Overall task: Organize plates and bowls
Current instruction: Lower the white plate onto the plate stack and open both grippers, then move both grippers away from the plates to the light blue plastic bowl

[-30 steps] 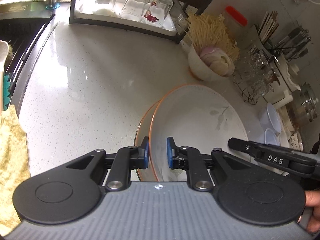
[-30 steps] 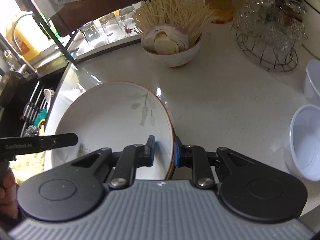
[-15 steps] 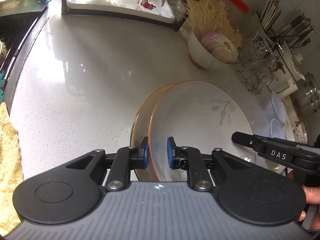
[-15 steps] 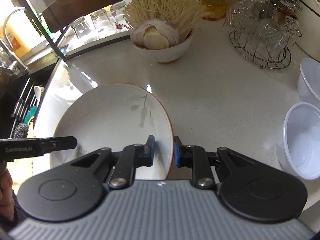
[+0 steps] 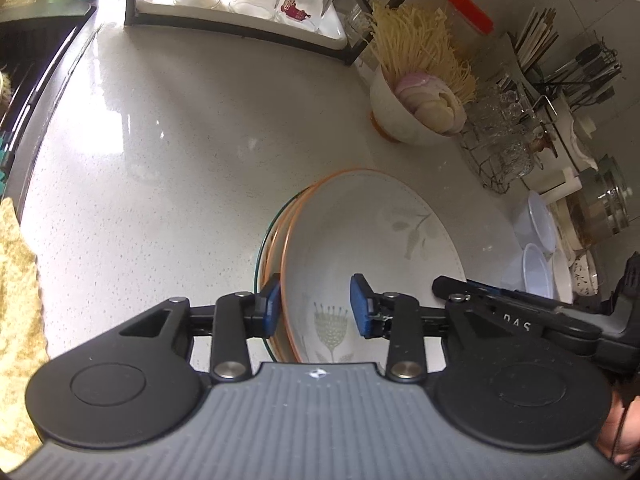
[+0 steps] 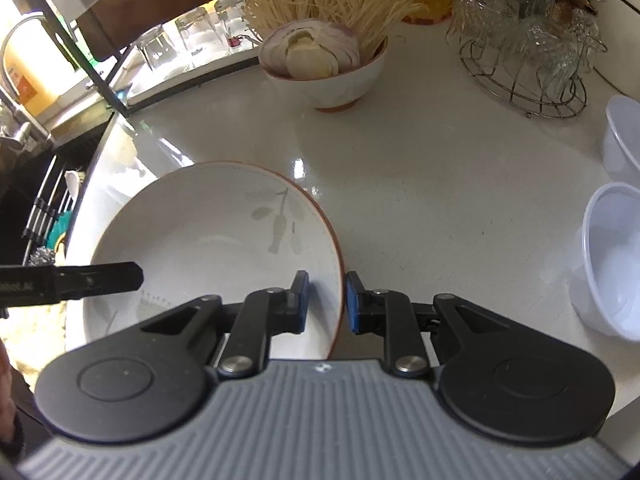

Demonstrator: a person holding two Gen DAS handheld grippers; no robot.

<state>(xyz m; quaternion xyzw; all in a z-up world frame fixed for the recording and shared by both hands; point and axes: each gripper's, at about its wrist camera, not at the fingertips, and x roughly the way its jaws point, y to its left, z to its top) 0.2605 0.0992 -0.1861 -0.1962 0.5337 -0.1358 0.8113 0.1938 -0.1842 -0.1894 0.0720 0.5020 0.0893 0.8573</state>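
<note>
A shallow white ceramic plate with an orange rim and a faint leaf print [image 5: 372, 248] sits on top of a second orange-rimmed plate [image 5: 272, 248], the pair low over or on the pale speckled bench [image 5: 160, 152]; whether the stack has touched down I cannot tell. The left claw [image 5: 314, 306] straddles the stack's near-left rim with its blue pads spread wide, released, one pad outside the lower plate and the other over the upper plate's well. The right claw [image 6: 326, 302] brackets the opposite rim of the top plate [image 6: 208, 232]; a gap shows on both sides of the rim, so it looks slack rather than clenched. Taking the stack from two opposite edges would keep it level and stop the plates sliding on each other; the spread pads suggest the stack is being let go here.

Beyond the plates, a white ceramic bowl [image 6: 340, 80] holds sliced onion and a sheaf of enoki mushrooms. A wire basket [image 6: 528, 64] carries upturned clear glasses. Two translucent plastic bowls [image 6: 616, 256] stand empty to the right. More upturned glasses rest on a white tray in a dark rack [image 5: 240, 4].
</note>
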